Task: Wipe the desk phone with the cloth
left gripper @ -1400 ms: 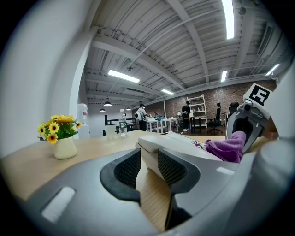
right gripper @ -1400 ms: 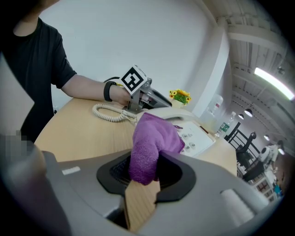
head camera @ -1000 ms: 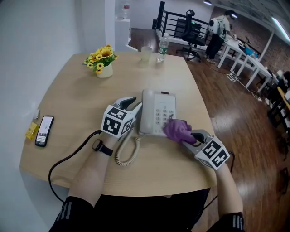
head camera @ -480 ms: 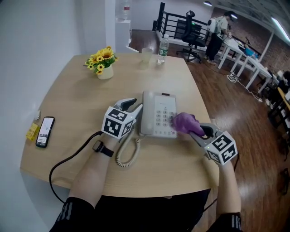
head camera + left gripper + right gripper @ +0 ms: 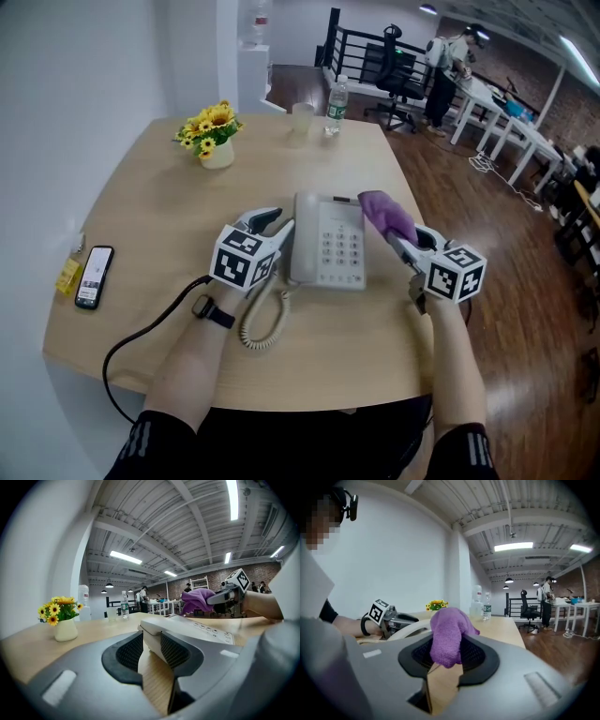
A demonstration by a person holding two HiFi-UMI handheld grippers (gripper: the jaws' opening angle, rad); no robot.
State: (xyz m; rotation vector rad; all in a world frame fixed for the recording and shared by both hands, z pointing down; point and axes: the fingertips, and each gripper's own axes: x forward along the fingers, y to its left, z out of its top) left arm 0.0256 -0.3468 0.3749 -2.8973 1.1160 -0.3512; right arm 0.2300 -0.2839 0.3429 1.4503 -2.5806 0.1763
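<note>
The grey-white desk phone [image 5: 326, 240] lies in the middle of the round wooden table [image 5: 159, 202]. My left gripper [image 5: 277, 223] sits at the phone's left side, its jaws closed on the handset end [image 5: 151, 630]. My right gripper [image 5: 401, 240] is shut on a purple cloth [image 5: 385, 213], which hangs over the phone's far right corner. In the right gripper view the cloth [image 5: 447, 637] bunches between the pads, with the phone [image 5: 410, 629] and left gripper [image 5: 401, 618] beyond. The left gripper view shows the cloth [image 5: 197, 599] raised above the keypad [image 5: 211, 629].
A coiled cord [image 5: 265, 319] trails from the phone toward me, and a black cable [image 5: 141, 328] runs off the near edge. A flower pot [image 5: 214, 129], a cup [image 5: 302, 114] and a bottle [image 5: 336, 97] stand at the far side. A smartphone [image 5: 92, 275] lies at the left edge.
My right gripper has carried the cloth from the phone's near right keypad area up along its right side to the far right corner. The left gripper has stayed put.
</note>
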